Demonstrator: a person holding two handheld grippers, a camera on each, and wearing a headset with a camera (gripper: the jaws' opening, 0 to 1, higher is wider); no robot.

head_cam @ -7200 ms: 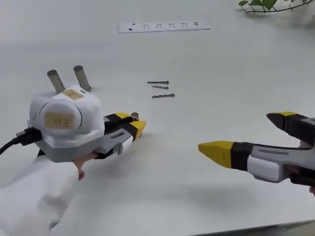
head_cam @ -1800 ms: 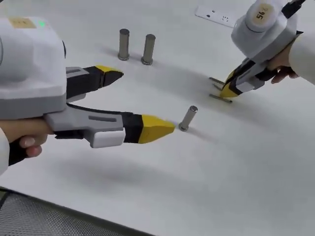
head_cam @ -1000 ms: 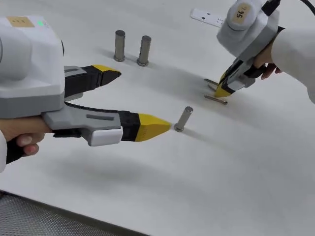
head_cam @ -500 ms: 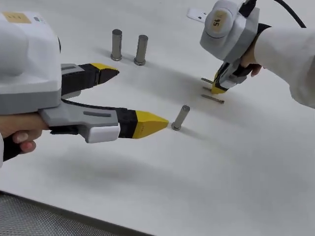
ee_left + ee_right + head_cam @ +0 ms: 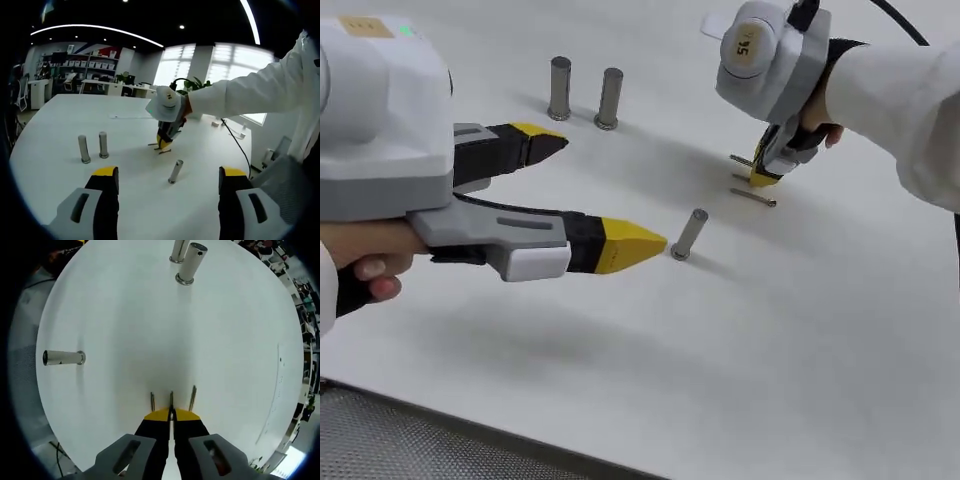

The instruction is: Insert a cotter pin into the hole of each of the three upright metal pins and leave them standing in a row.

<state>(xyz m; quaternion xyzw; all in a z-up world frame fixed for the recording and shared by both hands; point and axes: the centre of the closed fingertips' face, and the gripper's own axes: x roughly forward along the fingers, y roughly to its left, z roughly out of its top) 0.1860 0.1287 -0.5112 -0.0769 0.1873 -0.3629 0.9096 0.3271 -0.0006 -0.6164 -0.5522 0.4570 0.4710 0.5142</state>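
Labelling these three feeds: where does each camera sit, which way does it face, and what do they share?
Head view: on the person's head, facing forward and down at the table; left gripper open, right gripper, a white sleeve.
Left gripper view: on the left gripper, facing along its spread jaws toward the right gripper and sleeve.
Right gripper view: on the right gripper, facing down its shut jaws at the middle cotter pin.
Shared: all three show the lone metal pin.
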